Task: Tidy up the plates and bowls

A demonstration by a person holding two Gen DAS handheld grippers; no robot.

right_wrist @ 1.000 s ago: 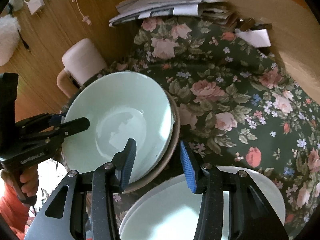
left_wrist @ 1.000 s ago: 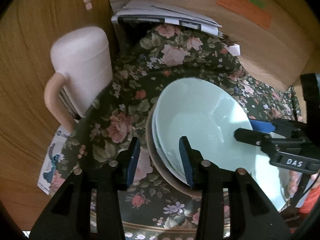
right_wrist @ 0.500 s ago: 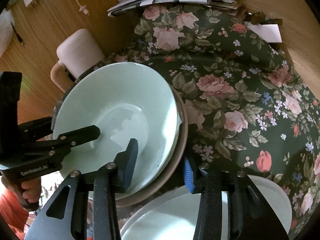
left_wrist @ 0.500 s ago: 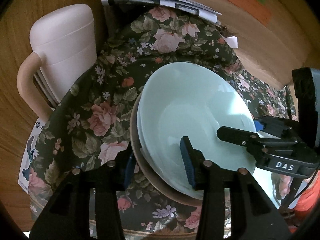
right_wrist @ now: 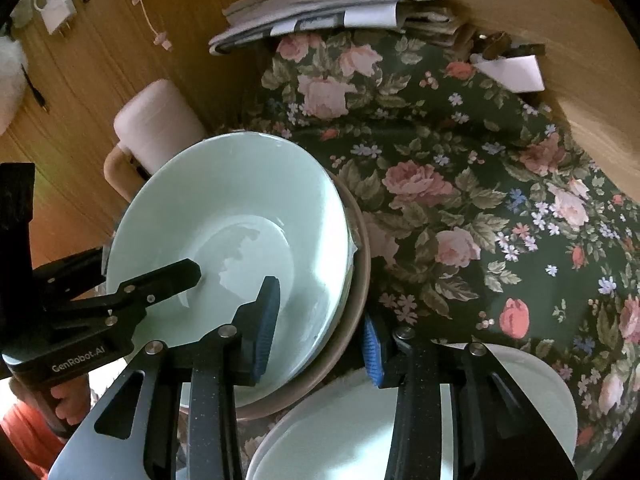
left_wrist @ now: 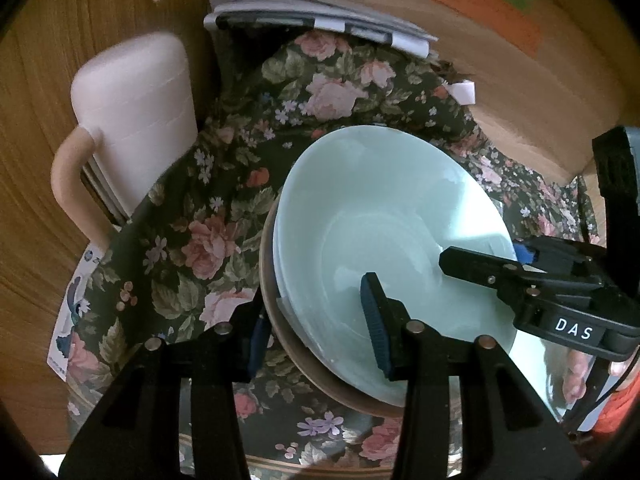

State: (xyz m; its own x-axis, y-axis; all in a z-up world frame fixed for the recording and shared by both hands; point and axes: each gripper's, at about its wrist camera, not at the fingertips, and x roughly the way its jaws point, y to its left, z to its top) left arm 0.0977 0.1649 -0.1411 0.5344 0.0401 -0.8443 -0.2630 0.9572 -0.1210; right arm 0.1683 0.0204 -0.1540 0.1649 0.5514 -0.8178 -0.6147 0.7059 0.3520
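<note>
Stack of pale green bowls (left_wrist: 384, 232), nested in a brown bowl (right_wrist: 356, 280), on the floral-clothed tabletop (left_wrist: 224, 216) beside a pink jug (left_wrist: 132, 120). Left tongs (left_wrist: 316, 320) apart, straddling the stack's near rim, one finger inside, one outside (contact unclear). Right tongs (right_wrist: 320, 328) likewise apart across the opposite rim. White plate (right_wrist: 344, 432) just beside the stack, under the right tongs.

Wood-panelled wall (right_wrist: 100, 60), floral tablecloth (right_wrist: 460, 184), stacked papers (left_wrist: 312, 20), white charger (right_wrist: 56, 8)
</note>
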